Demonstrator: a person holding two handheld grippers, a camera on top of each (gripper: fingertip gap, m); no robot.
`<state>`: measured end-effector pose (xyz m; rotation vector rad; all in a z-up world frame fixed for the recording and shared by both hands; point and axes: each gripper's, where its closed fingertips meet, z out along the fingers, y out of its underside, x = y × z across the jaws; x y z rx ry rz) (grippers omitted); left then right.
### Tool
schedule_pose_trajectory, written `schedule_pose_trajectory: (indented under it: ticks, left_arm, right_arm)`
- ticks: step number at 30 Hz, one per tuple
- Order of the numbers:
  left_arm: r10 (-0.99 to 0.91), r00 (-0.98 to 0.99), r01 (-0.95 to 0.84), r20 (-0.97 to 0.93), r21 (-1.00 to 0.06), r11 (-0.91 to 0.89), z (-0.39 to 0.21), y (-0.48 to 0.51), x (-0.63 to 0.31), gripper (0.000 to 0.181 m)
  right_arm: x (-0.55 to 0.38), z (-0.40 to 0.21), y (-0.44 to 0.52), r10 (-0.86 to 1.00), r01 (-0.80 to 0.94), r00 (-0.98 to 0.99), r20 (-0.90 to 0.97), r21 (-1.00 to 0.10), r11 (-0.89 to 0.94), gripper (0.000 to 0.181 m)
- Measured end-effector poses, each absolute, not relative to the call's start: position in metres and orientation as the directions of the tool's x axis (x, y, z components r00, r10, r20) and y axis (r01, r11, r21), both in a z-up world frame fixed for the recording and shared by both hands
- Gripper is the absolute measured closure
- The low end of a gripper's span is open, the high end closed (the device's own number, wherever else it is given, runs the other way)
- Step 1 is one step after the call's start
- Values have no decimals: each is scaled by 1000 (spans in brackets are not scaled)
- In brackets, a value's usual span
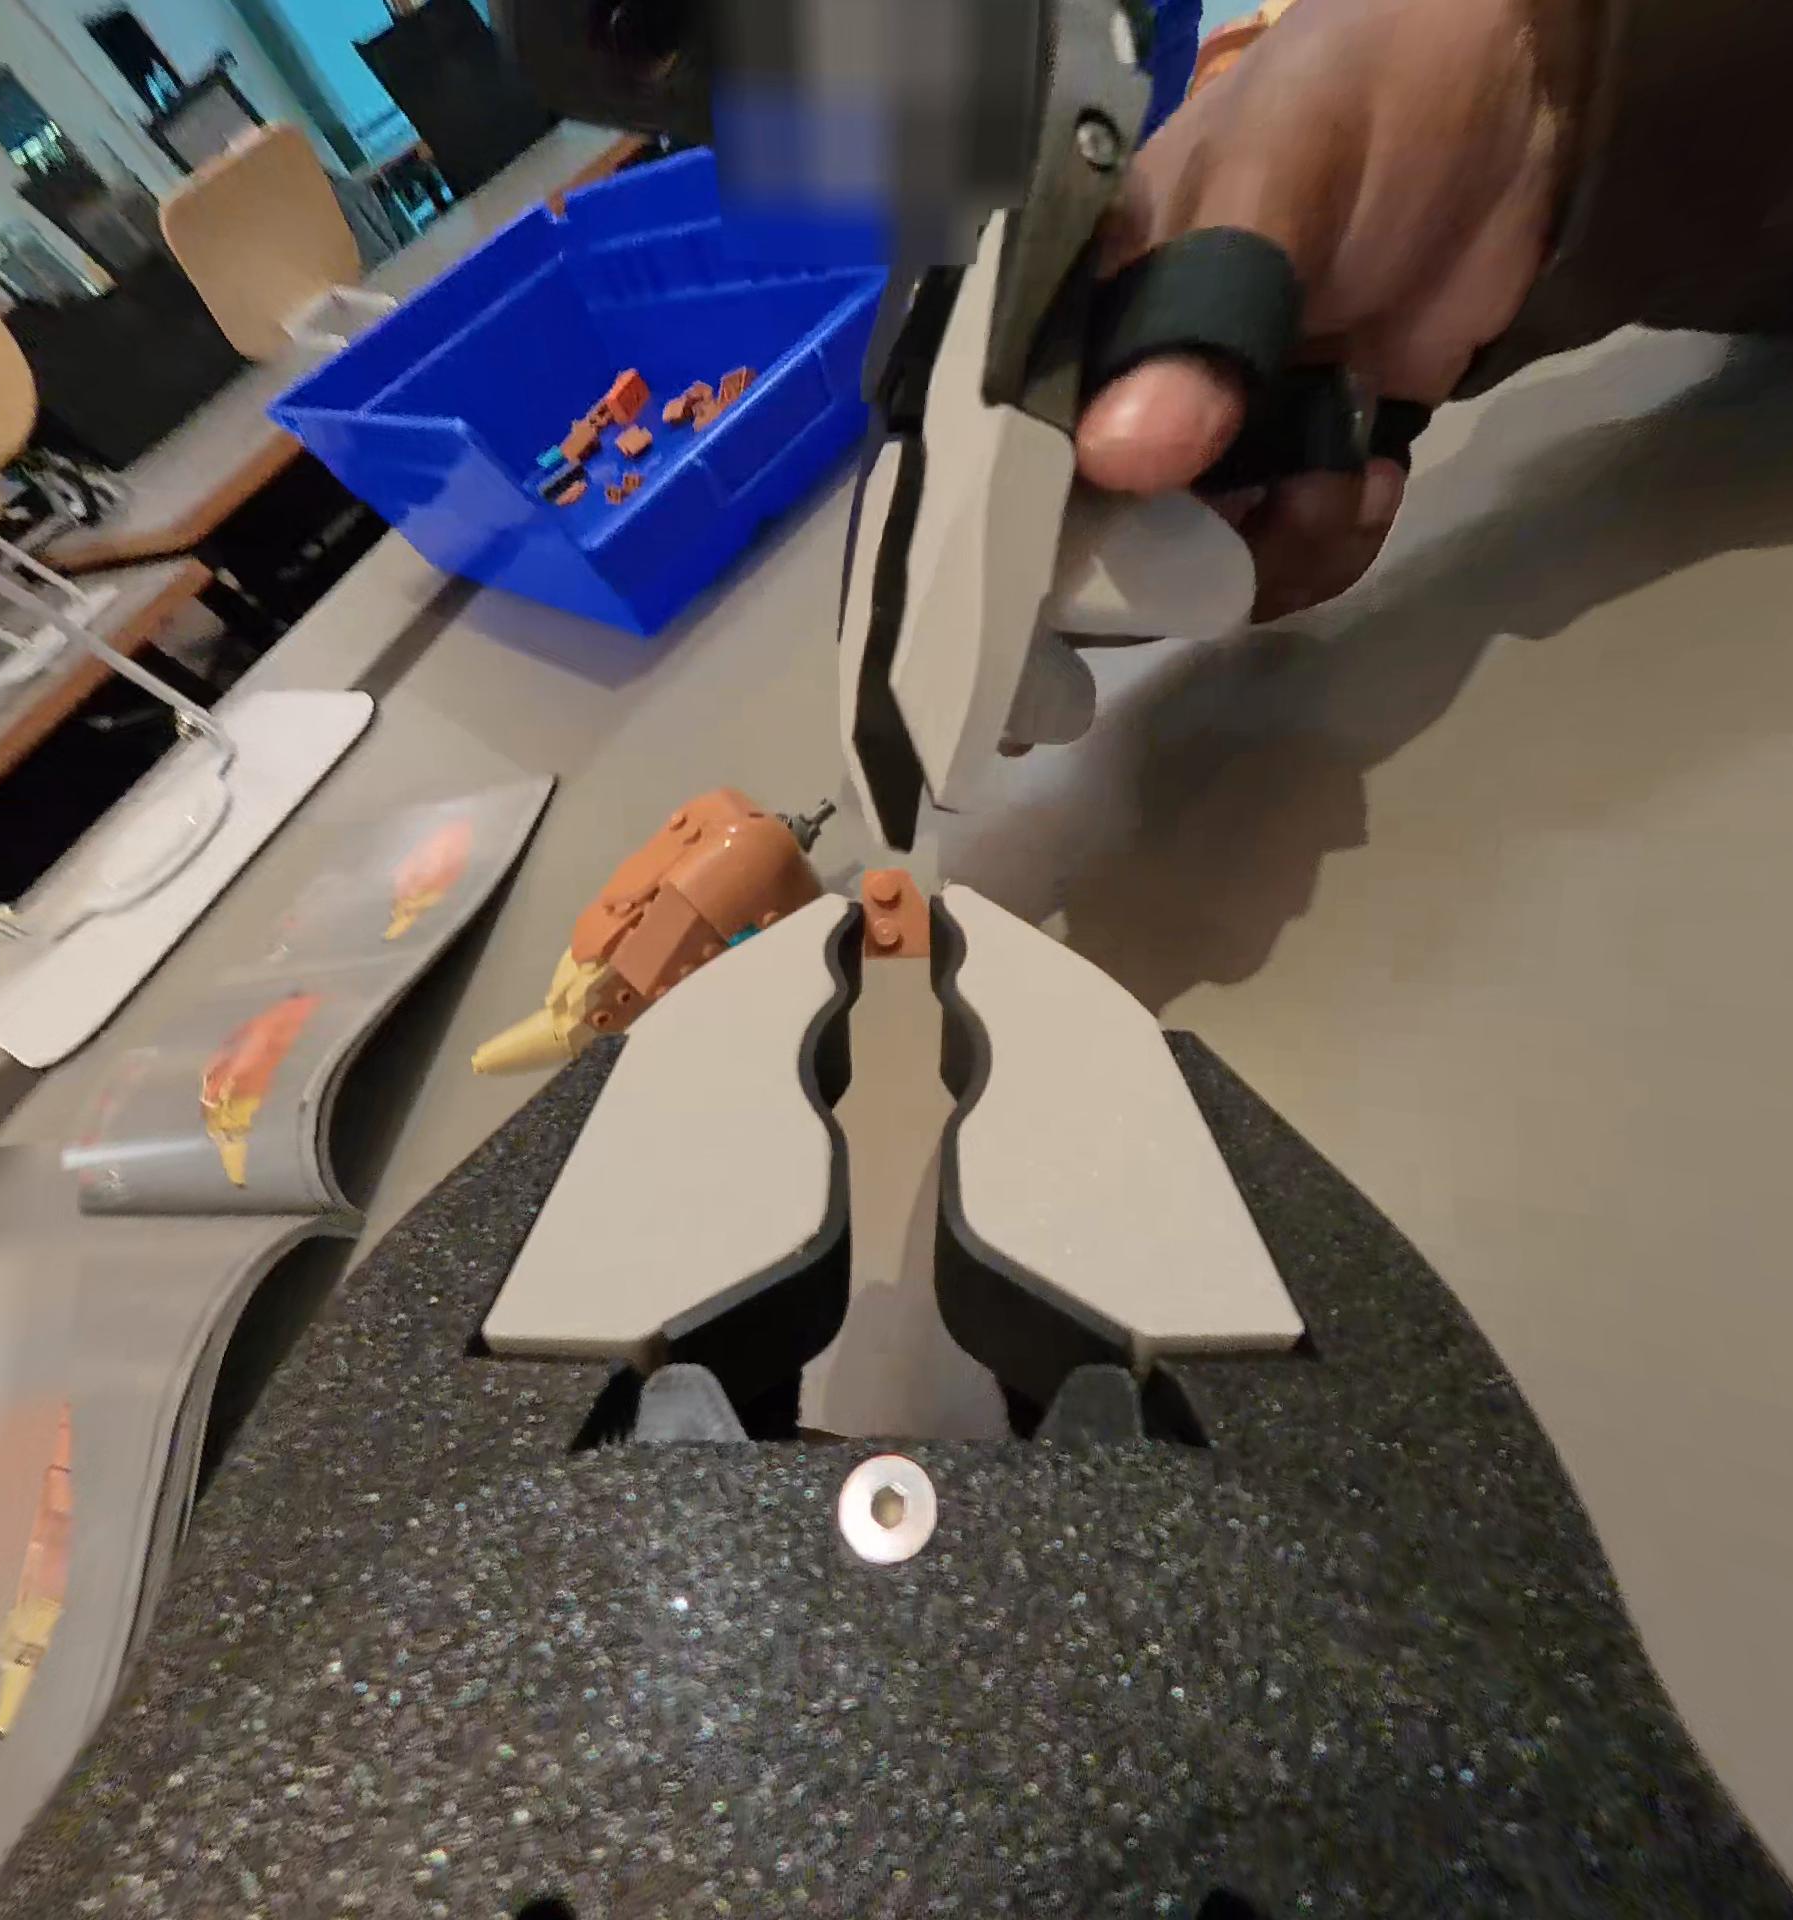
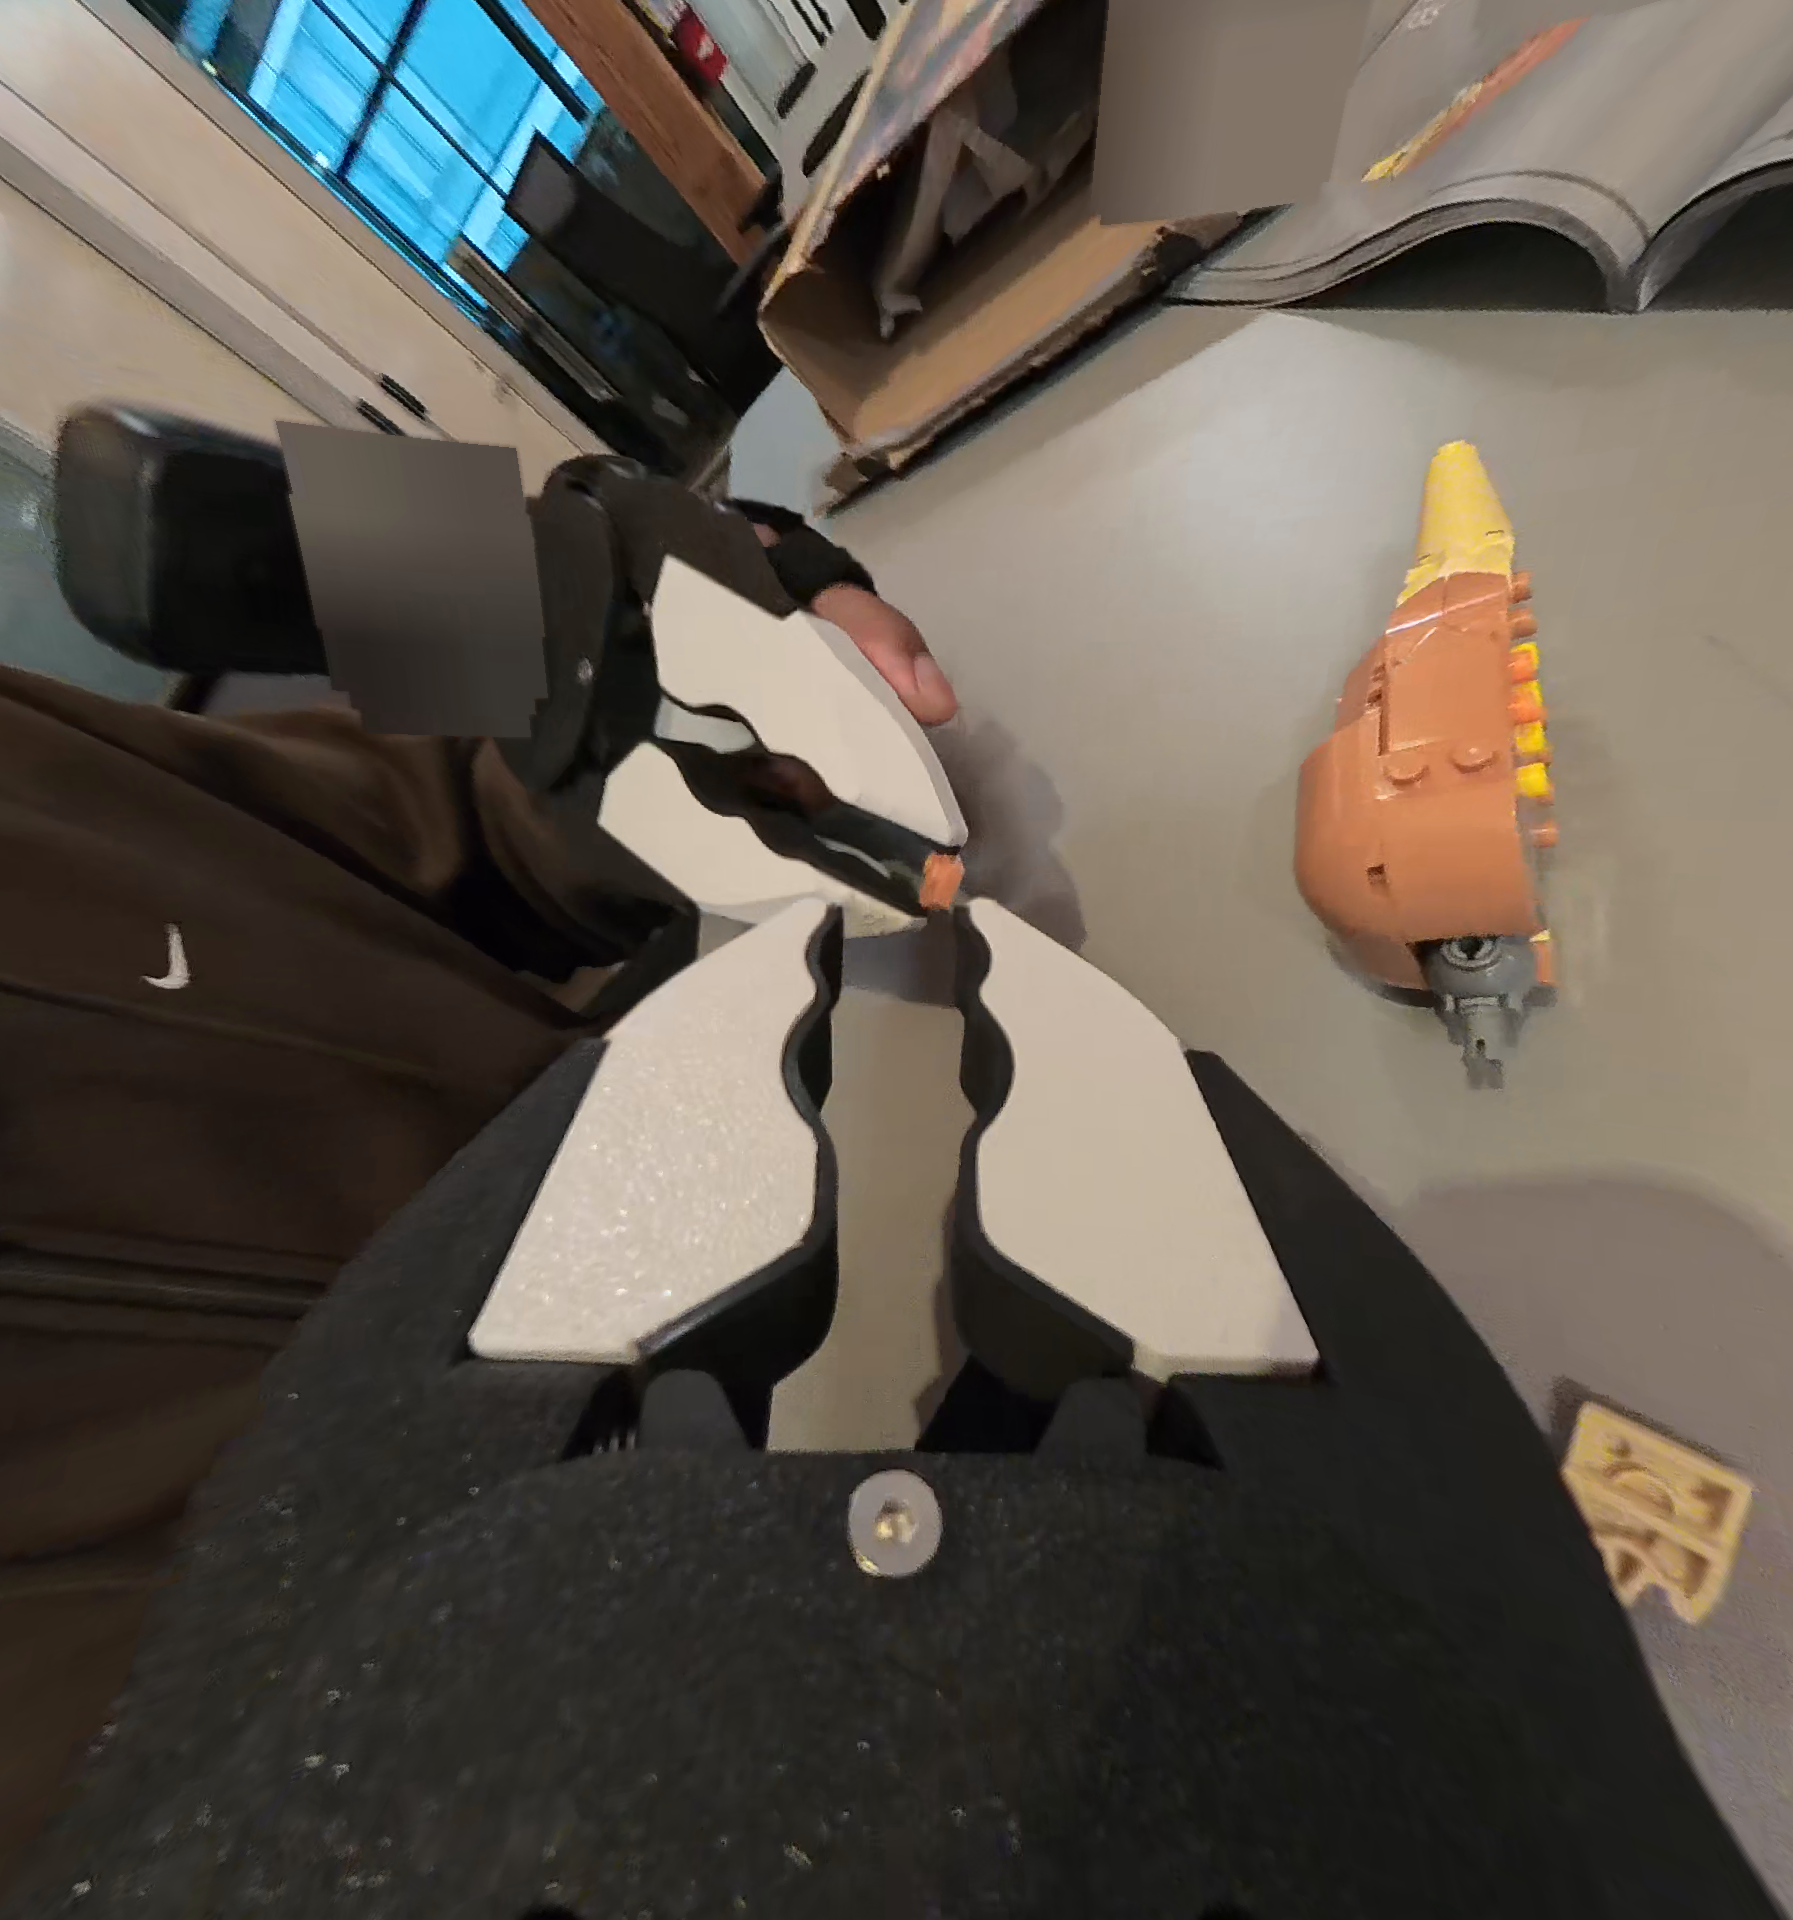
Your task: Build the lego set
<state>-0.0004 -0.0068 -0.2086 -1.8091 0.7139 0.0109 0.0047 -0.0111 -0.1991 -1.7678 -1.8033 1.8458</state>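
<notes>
A small brown brick (image 1: 894, 925) sits pinched at the tips of the left gripper (image 1: 896, 920), raised above the table (image 1: 1494, 935) so the right gripper (image 2: 897, 920), empty with jaws parted, can reach it. The half-built model (image 1: 700, 904) lies just beside.

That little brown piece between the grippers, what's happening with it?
A person is building a lego model with two handheld grippers. The left gripper is shut on a small brown piece. The right gripper, open, has its tips right at it. The part-built brown model lies on the table, untouched.
</notes>
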Motion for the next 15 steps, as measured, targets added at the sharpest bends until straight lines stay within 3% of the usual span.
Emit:
schedule_pose_trajectory:
  ticks: [8, 15]
  left_arm:
    - [-470, 772, -518, -428, -852, -74, -200, -7, 14, 169]
    - [-475, 753, -539, -456, -841, -45, -201, -8, 18, 171]
  right_arm:
    - [9, -197, -15, 617, 655, -370, -695, -666, -357, 162]
    - [10, -201, -14, 626, 666, -372, -685, -667, -334, 176]
